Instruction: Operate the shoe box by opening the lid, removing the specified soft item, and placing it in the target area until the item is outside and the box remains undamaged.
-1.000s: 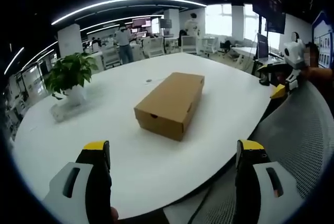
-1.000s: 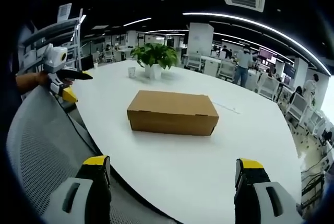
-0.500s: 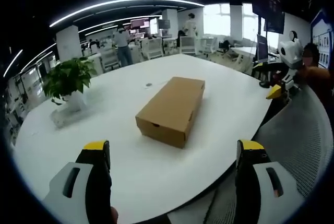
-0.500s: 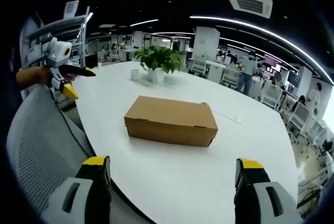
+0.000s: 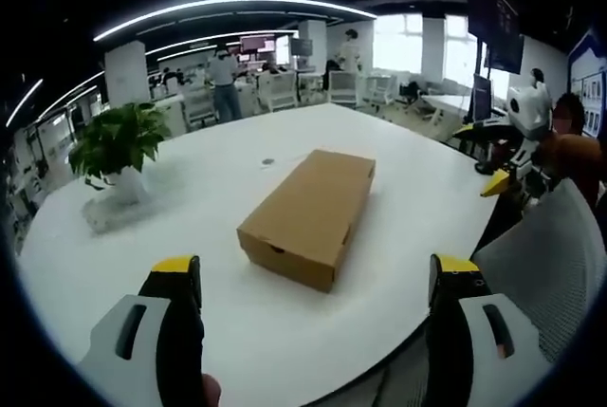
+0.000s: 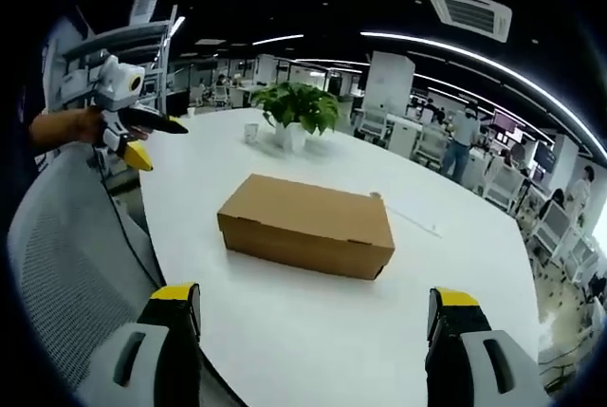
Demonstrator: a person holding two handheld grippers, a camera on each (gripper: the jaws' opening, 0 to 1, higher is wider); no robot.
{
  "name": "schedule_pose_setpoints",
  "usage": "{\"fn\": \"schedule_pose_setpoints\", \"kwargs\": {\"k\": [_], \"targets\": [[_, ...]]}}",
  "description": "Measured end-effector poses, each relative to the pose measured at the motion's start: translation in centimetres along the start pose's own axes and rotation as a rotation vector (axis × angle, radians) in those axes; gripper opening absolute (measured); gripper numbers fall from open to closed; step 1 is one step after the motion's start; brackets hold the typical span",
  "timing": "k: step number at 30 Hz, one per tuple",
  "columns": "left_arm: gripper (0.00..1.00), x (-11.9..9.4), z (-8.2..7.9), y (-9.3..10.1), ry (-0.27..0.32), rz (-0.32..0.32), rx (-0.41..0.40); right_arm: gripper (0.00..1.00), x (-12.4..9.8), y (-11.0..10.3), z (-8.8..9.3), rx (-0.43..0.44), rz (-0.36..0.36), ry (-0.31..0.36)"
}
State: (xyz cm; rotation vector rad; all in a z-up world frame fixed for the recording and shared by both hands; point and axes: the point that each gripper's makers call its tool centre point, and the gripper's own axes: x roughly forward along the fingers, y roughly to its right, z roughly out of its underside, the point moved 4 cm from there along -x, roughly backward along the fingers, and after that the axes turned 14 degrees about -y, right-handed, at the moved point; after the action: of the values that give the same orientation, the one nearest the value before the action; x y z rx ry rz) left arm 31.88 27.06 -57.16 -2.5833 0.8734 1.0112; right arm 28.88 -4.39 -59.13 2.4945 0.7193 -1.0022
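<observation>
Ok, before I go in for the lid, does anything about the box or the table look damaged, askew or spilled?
Nothing stands out. The box lies flat on the white table, lid shut, corners square, no dents or tears showing. Nothing is spilled. The potted plant stands upright beyond it. Both grippers hang short of the box, jaws open.

Potted plant on white table, mesh chair beside it

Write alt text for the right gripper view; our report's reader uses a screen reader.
A closed cardboard shoe box lies on a white table, ahead of the open right gripper. A potted plant stands behind the box; the left gripper shows at the left, over a mesh chair.
</observation>
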Motion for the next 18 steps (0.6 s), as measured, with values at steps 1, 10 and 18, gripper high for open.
{"fn": "schedule_pose_setpoints", "kwargs": {"k": [1, 10, 18], "targets": [[0.98, 0.2, -0.2, 0.1, 0.001, -0.002, -0.007, 1.0, 0.2, 0.2, -0.1, -0.005, -0.006, 0.0], [0.98, 2.4, -0.9, 1.7, -0.02, -0.018, -0.006, 0.99, 1.9, 2.2, -1.1, -0.052, -0.043, 0.036], [0.96, 3.8, -0.9, 2.2, -0.06, -0.011, -0.031, 0.98, 3.6, 4.1, -1.9, -0.12, -0.056, 0.049]]}}
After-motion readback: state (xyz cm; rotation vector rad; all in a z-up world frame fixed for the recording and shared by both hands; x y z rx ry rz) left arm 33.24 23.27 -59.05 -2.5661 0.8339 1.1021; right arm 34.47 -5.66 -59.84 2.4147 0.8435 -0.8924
